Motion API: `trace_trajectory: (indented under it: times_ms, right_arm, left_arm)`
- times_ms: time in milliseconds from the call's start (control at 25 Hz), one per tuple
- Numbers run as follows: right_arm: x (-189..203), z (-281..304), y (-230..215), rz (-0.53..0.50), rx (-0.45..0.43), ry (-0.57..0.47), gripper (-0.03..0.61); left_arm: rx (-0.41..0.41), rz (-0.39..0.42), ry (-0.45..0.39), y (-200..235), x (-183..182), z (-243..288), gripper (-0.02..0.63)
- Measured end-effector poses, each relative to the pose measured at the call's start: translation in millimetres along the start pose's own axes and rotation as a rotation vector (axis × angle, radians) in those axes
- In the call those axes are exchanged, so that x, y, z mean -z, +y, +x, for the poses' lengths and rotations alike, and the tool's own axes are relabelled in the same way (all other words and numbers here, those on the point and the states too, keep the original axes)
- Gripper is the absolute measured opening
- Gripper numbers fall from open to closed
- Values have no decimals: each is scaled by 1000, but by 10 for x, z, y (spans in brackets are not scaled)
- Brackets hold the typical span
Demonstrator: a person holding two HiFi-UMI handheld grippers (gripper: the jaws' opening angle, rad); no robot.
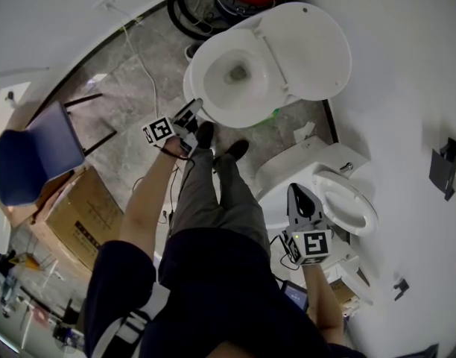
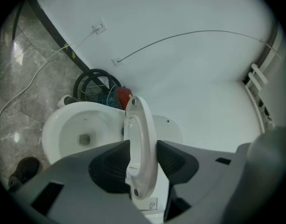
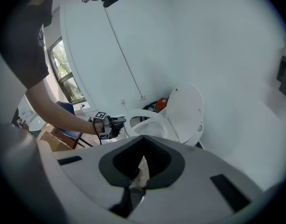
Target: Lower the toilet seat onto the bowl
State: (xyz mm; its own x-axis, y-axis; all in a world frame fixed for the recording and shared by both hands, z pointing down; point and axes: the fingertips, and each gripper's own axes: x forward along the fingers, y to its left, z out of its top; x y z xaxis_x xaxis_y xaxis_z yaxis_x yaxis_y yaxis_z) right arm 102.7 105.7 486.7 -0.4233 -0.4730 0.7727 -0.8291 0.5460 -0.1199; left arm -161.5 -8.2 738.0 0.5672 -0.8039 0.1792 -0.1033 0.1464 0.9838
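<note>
Now gripping toilet seat (image 2: 140, 125) edge-on with left hand-held gripper (image 2: 143, 148), partway down above bowl (image 2: 73, 129); right hand-held gripper (image 3: 143, 141) clenched, empty. Could slip off glossy plastic if loosened early, slamming onto porcelain.

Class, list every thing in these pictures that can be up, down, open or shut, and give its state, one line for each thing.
bowl, uncovered.
toilet seat, partway down, tilted, not yet on the bowl.
lid, up, leaning back.
left claw, shut on the toilet seat at its front rim.
right claw, shut, nothing in it, away from the toilet seat.
</note>
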Motion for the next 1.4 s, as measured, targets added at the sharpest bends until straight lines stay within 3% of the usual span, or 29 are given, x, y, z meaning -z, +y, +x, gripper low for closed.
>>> trace_trajectory:
  times_ms: [280,640,1400]
  right_arm:
    - [50,68,34,-5,-13,22,18]
    - [-26,212,102,17,-25,18,18]
    - [34,839,379,-70,-124,-22,18]
  left_arm:
    - [-147,97,16,396,-92,-176,186]
    - [-204,81,-1,767,-130,-288,184]
    - [-260,88,17,1268,-204,-306,163]
